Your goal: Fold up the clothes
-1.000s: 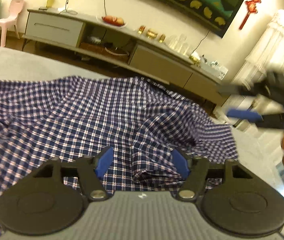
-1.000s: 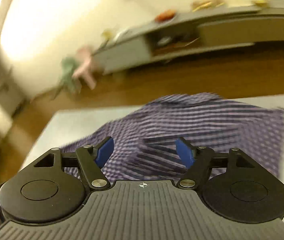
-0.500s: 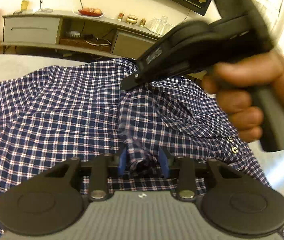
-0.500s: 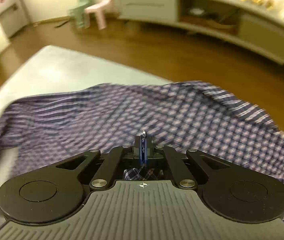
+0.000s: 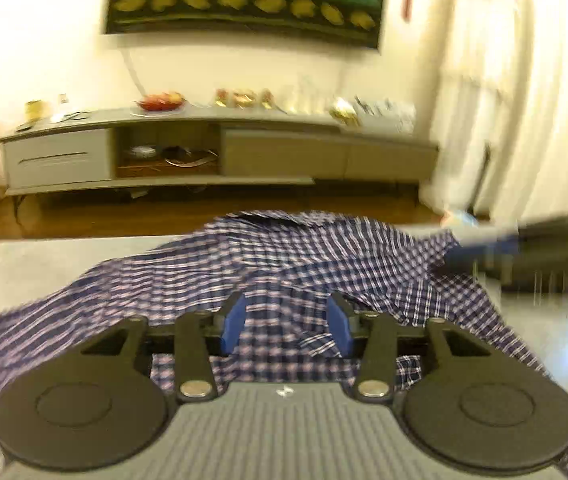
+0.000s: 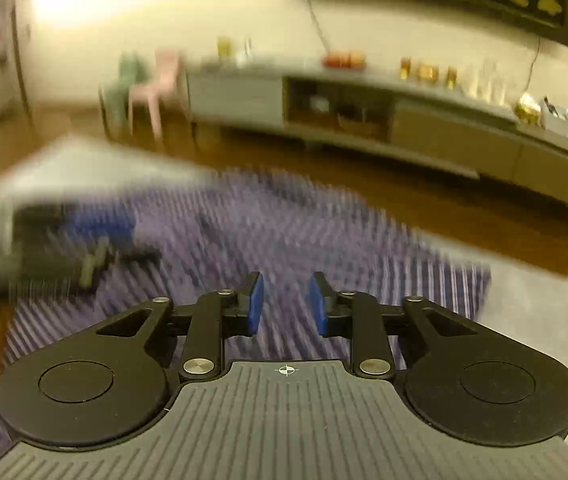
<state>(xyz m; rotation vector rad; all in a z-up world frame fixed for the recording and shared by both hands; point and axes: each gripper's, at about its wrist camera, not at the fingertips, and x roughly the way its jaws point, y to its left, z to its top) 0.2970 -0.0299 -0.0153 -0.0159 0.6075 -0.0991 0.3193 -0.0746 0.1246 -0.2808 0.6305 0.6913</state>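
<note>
So the plaid shirt (image 5: 284, 264) is lying rumpled across the grey tabletop (image 5: 43, 264), bunched into a ridge in the middle. The left gripper (image 5: 286, 322) sits low over the near part of it; its jaws have just been opening, they stand apart, and checked cloth shows in the gap without being pinched. The right gripper (image 6: 286, 304) hangs over the shirt's right side, jaws just reopened to a narrow gap, nothing held. That view is really blurry though.
</note>
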